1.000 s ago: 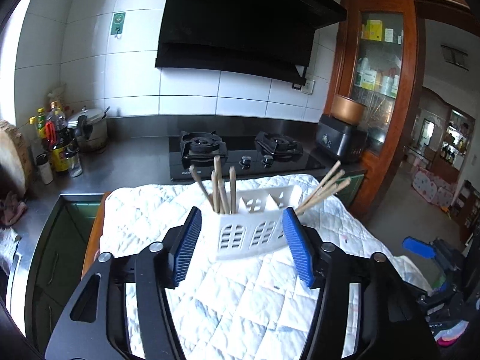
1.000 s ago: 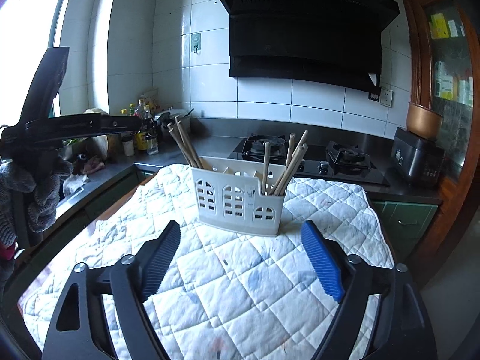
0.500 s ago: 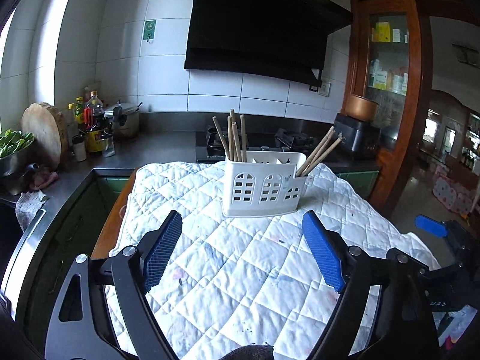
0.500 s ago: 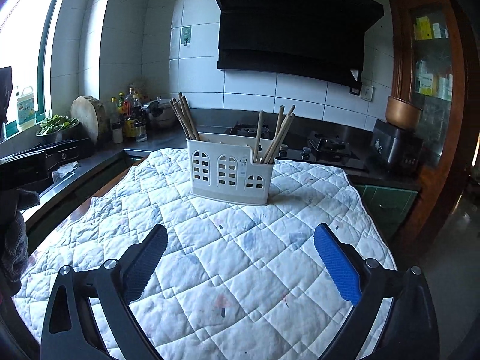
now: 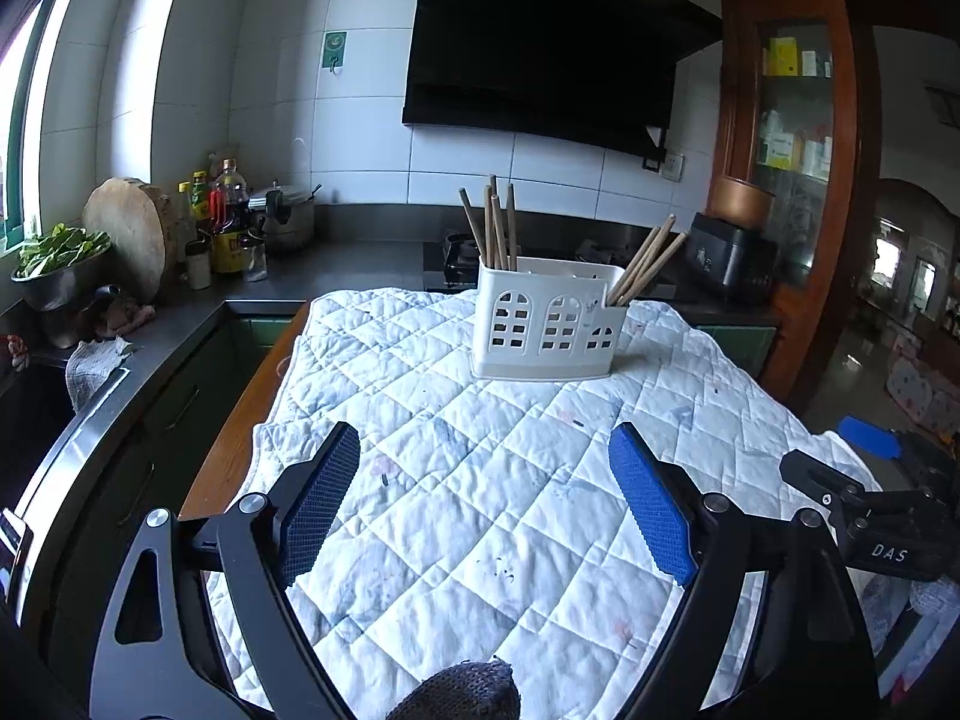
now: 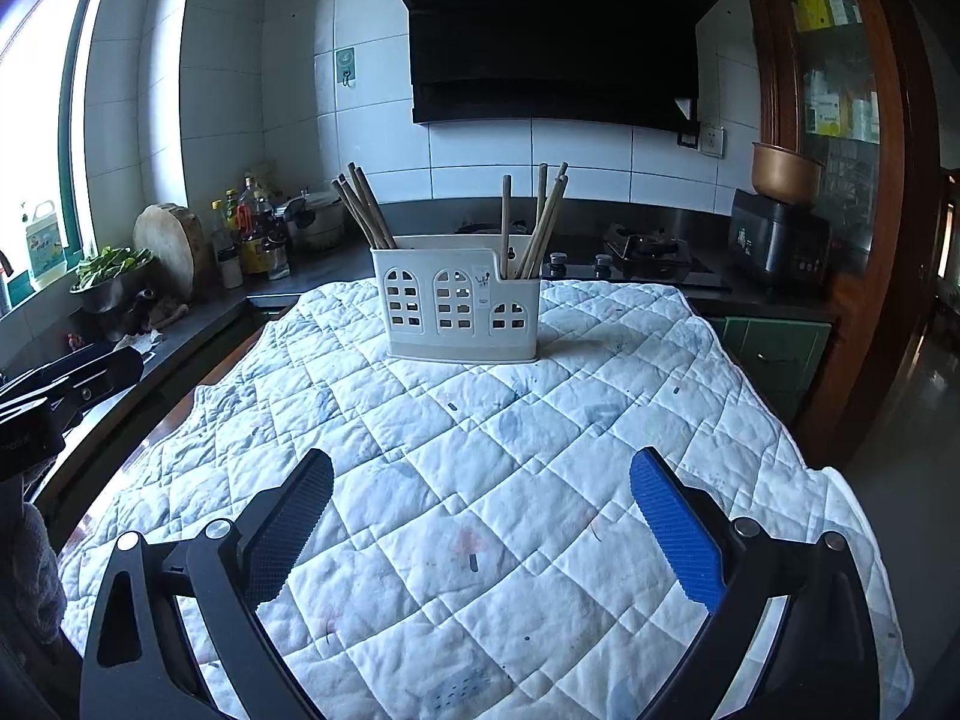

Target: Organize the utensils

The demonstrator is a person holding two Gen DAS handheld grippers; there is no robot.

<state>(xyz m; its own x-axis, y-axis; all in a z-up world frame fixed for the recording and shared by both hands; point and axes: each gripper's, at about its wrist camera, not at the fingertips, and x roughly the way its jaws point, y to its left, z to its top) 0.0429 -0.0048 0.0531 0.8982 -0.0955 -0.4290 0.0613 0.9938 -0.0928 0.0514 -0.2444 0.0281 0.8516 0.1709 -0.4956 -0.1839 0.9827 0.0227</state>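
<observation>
Holder [image 6: 461,303] stands mid-quilt [image 6: 480,480], chopsticks [image 6: 366,207] split between end compartments. Your left gripper [image 5: 486,504] still opening, right gripper [image 6: 480,516] spread wide; both empty, well short of holder. Sorting looks finished; next, check for strays.

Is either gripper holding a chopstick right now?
No: the chopsticks all stand in the white holder, and both grippers' jaws are empty.

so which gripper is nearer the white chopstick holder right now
Roughly equal; left looks slightly nearer. The left gripper, jaws opening and empty, and the right gripper, open and empty, both sit back from the chopstick holder.
</observation>
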